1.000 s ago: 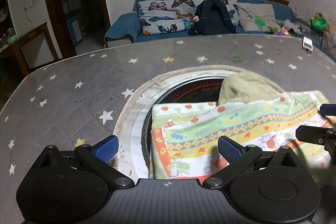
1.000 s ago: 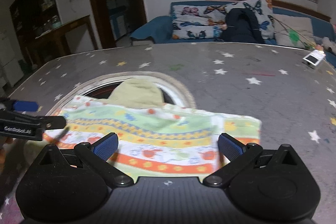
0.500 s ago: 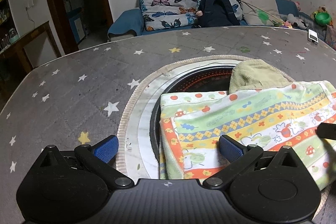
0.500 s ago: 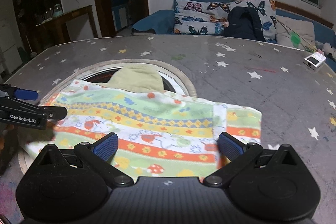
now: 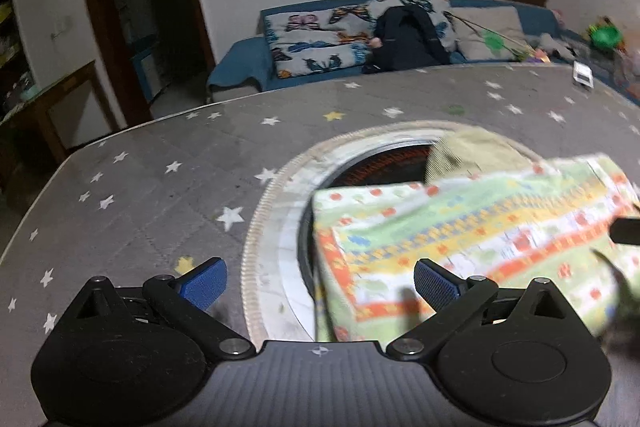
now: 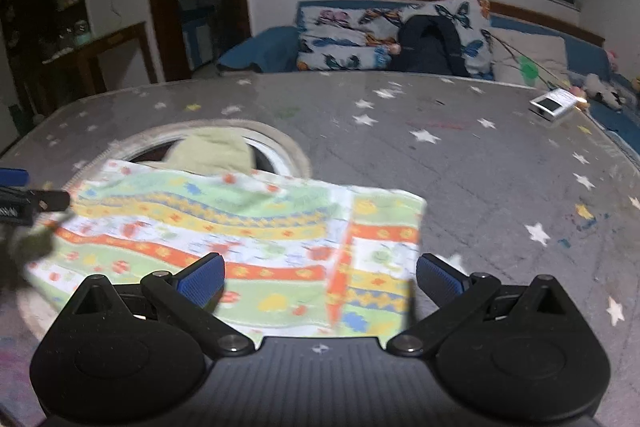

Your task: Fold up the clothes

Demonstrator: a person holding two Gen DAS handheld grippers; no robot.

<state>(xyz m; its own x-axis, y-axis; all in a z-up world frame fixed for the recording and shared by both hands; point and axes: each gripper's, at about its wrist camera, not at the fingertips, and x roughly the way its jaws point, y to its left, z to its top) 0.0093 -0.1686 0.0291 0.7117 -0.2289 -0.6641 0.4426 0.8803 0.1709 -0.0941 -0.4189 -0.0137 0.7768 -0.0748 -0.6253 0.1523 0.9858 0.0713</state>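
Observation:
A folded, brightly patterned cloth with green, yellow and orange bands lies flat on the grey star-print table, partly over a round recess. It also shows in the right wrist view. My left gripper is open and empty, above the cloth's left edge. My right gripper is open and empty, above the cloth's near right part. A plain pale green cloth lies in the recess behind the patterned one; it also shows in the right wrist view.
The round recess has a ribbed rim and dark inside. A small white device lies near the table's far right edge. A blue sofa with butterfly cushions and a dark backpack stands beyond the table.
Both grippers have lifted and drawn back from the patterned cloth, which now lies flat and sits lower in each view. Both stay open.

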